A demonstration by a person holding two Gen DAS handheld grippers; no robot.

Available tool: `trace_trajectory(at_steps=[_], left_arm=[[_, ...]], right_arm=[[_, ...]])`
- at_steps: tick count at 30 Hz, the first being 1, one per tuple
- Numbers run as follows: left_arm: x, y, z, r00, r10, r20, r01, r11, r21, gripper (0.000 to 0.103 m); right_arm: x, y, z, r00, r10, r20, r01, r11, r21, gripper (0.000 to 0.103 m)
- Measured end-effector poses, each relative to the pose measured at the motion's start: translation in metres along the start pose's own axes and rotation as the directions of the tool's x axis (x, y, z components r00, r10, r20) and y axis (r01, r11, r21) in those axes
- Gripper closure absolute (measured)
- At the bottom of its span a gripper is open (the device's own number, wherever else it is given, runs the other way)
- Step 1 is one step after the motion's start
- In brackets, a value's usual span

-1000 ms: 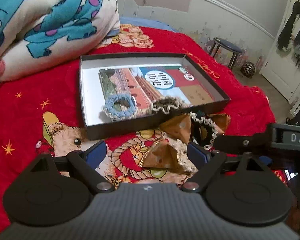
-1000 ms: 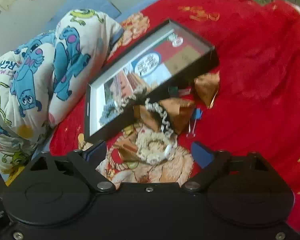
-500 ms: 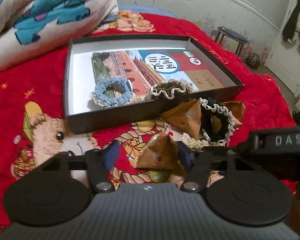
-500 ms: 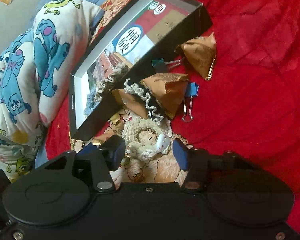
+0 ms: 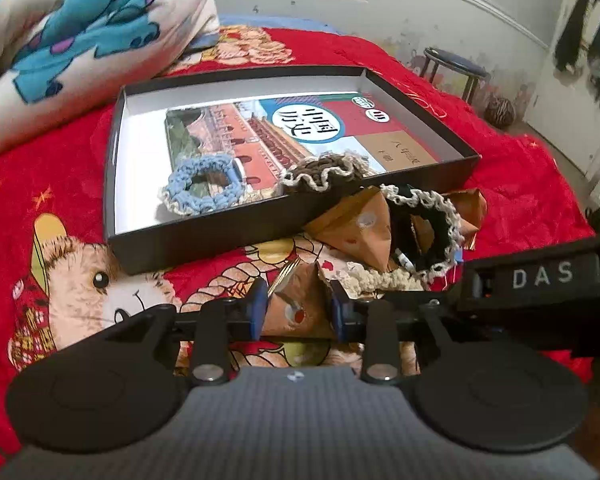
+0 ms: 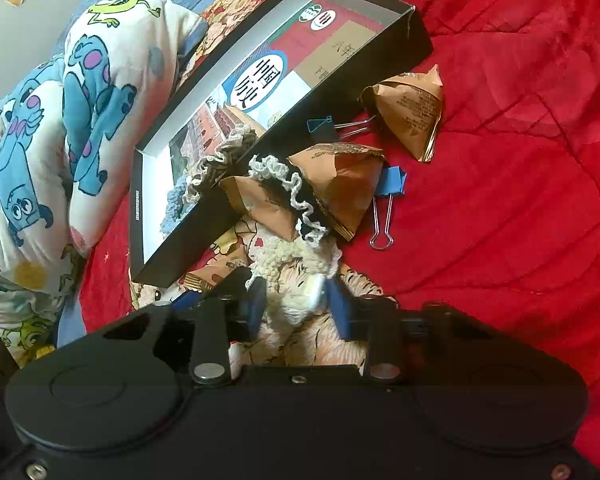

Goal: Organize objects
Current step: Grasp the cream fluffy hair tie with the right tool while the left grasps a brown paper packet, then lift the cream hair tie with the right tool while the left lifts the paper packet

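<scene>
Scrunchies and brown paper packets lie on the red bed beside our black box (image 5: 204, 240). Our left gripper (image 5: 298, 310) has just been closing, and its fingers (image 5: 256, 308) now clamp a packet (image 5: 296, 304) just in front of the box. Our right gripper (image 6: 296, 300) has also been closing; its fingers (image 6: 340, 308) pinch a cream scrunchie (image 6: 296, 276) on the bed. In the box, a blue scrunchie (image 5: 202, 190) and a brown scrunchie (image 5: 324, 172) rest on a book (image 5: 300, 132). A black scrunchie (image 5: 432, 228) leans on two more packets, with two binder clips (image 6: 388, 192) near them.
</scene>
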State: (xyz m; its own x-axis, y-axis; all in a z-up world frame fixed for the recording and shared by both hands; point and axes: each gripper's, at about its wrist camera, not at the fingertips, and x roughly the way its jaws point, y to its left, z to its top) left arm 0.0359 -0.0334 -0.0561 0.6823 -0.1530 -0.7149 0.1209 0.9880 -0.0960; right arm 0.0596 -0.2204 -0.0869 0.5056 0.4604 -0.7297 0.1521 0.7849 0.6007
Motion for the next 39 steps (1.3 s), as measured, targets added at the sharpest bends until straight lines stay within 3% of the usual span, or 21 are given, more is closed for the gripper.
trace_trajectory(at_steps=[8,32,39], left_arm=[[-0.008,0.009,0.003,1.000,0.012,0.004,-0.012,0.998,-0.056,0.067],[-0.031,0.019,0.009,0.997,0.044,0.059,-0.038,0.994,-0.106,0.067],[-0.045,0.024,0.014,0.994,0.040,0.101,-0.027,0.991,-0.128,0.067]], right_arm=[[-0.001,-0.001,0.000,1.000,0.011,-0.008,-0.011,1.000,-0.003,0.085],[-0.016,0.003,-0.007,0.993,0.118,-0.010,-0.118,0.993,-0.005,0.085],[-0.030,0.010,-0.006,0.988,0.151,0.029,-0.150,0.988,-0.033,0.085]])
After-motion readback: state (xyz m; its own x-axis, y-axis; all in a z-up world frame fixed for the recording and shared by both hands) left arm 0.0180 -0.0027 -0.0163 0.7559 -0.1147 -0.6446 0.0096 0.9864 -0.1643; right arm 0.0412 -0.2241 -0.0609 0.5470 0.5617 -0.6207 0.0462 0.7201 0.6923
